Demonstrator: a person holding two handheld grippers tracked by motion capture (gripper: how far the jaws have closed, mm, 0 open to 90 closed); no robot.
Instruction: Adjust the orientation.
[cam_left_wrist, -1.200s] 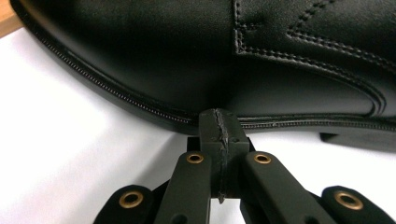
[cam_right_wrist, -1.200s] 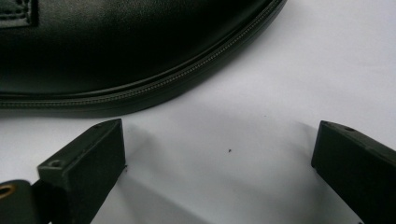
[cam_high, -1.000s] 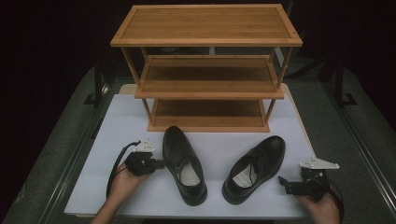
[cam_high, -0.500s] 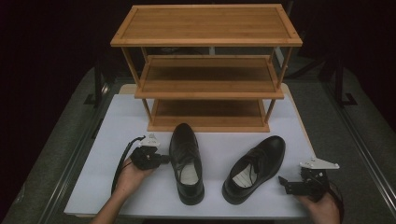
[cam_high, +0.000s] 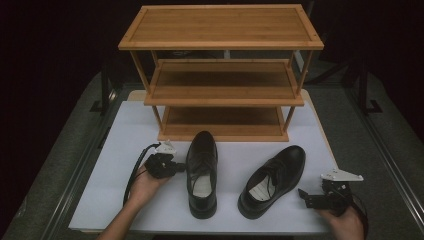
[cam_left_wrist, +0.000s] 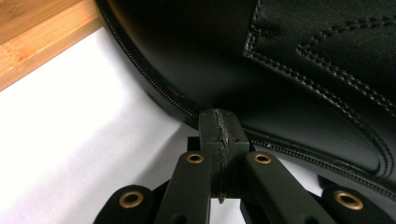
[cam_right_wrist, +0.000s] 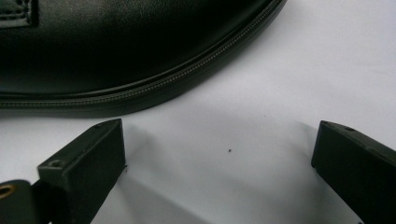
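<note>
**Closed Gripper Nudging a Shoe Square to the Rack**

Left gripper (cam_high: 176, 166): jaws pressed together with nothing between them, tips set against the left flank of the left shoe (cam_high: 201, 172), just above the stitched welt, as seen close up in the left gripper view (cam_left_wrist: 219, 135). Used as a blunt pusher, not a clamp. Left shoe standing on the white mat (cam_high: 125, 145), toe pointing far toward the bottom tier of the wooden shoe rack (cam_high: 222, 75), heel near the front edge of the mat.

Right gripper (cam_high: 312, 199): jaws spread wide, resting low on the mat just right of the right shoe (cam_high: 272, 180), not touching it; bare mat between the 2 pads in the right gripper view (cam_right_wrist: 219, 154). Right shoe lying at an angle, toe far and to the right, heel near and toward the left shoe.

Rack of 3 tiers, all bare, at the far side of the mat.

Step judged in hand: lining up the left shoe by sideways pushing. Next move likely to call for opening the left jaws and taking the shoe by its collar or side wall, then lifting it clear of the mat toward a tier; risk of the smooth leather slipping under a shallow grip.
</note>
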